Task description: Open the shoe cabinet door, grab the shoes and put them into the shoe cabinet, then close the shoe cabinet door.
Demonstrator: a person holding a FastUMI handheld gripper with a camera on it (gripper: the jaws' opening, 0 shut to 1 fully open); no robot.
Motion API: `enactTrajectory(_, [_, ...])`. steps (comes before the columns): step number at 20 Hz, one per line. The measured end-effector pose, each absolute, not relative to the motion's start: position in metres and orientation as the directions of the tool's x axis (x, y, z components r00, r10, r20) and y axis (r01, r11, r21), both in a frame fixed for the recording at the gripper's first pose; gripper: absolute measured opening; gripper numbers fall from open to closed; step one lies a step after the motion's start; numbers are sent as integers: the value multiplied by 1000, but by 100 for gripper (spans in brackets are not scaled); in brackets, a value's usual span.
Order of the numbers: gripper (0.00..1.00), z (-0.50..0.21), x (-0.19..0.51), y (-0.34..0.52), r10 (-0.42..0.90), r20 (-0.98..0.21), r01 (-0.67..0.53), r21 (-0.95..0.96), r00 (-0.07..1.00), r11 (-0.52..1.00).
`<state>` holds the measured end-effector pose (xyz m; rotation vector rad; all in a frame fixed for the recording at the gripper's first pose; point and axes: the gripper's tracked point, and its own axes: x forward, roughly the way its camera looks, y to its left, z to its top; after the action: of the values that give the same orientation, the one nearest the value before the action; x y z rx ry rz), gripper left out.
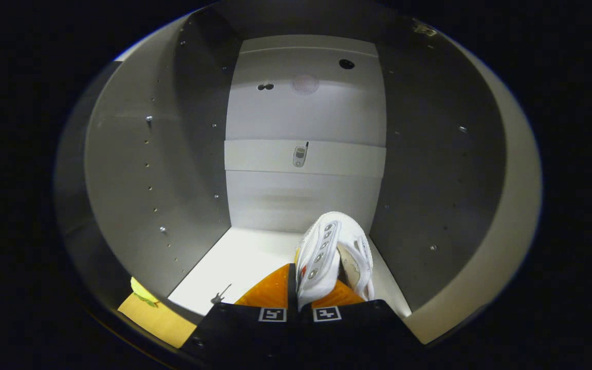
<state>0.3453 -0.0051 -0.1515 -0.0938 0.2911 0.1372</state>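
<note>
I am looking into the open white shoe cabinet (pixel 303 118). A white shoe (pixel 327 252) with grey eyelets is pinched between the two orange fingers of my gripper (pixel 298 288), its upper squeezed together. The shoe hangs over the cabinet's white floor (pixel 244 262), toward the right side wall, toe pointing at the back panel. Whether its sole touches the floor is hidden by the fingers.
Grey side walls (pixel 136 185) with rows of peg holes close in left and right. A horizontal rail (pixel 255 156) with a small metal fitting (pixel 299 155) crosses the back panel. A small dark object (pixel 220 295) lies on the floor by the left finger. Outside, lower left, is a yellow surface (pixel 154 316).
</note>
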Motion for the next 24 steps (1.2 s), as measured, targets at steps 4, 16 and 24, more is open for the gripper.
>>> enactTrajectory(4, [4,-169,387,0,129,-328,-170,-100,936,980])
enactTrajectory(16, [6,-223,413,0,131,-459,-177,-57,879,983])
enactTrajectory(24, [46,-217,394,5,138,-468,-203,-92,873,975])
